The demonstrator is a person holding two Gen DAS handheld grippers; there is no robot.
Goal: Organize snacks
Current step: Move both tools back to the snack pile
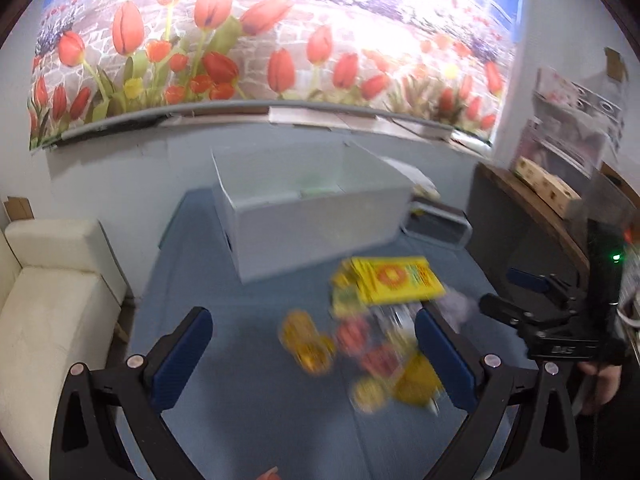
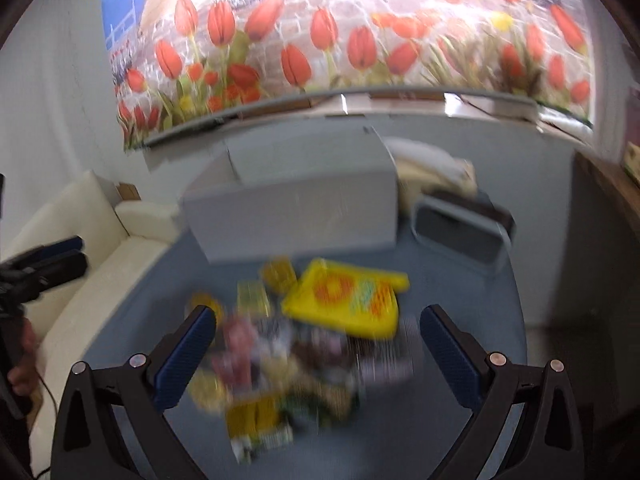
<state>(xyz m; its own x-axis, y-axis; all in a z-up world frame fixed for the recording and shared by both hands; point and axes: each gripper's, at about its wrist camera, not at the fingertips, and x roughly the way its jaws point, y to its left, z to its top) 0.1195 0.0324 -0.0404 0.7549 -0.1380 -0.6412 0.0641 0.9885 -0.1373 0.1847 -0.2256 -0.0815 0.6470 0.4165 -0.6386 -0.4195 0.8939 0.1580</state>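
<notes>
A blue cloth-covered table top (image 1: 248, 380) is seen in the lower middle of both views, and a heap of small bright snack packets (image 1: 360, 344) is spread on it, blurred so that the packets cannot be told apart. A big flat yellow packet with an orange ring printed on it (image 1: 396, 280) is laid at the far end of the heap, near the middle of the left wrist view. Just behind it, a white open-topped cardboard box (image 1: 320, 216) is set on the table, and a grey plastic basket (image 1: 438, 226) is placed right beside the box, toward the right of the frame. The wall behind is covered by a large picture of red tulips (image 1: 224, 52) across the top of each view. A cream leather sofa (image 1: 44, 300) is seen at the lower left of the left wrist view, and a dark wooden shelf (image 1: 532, 204) is seen at its right edge. The left gripper (image 1: 314, 352) is held above the heap with its blue-padded fingers wide apart and nothing between them. The right gripper (image 2: 316, 350) is held the same way over the snacks, spread apart and holding nothing.
</notes>
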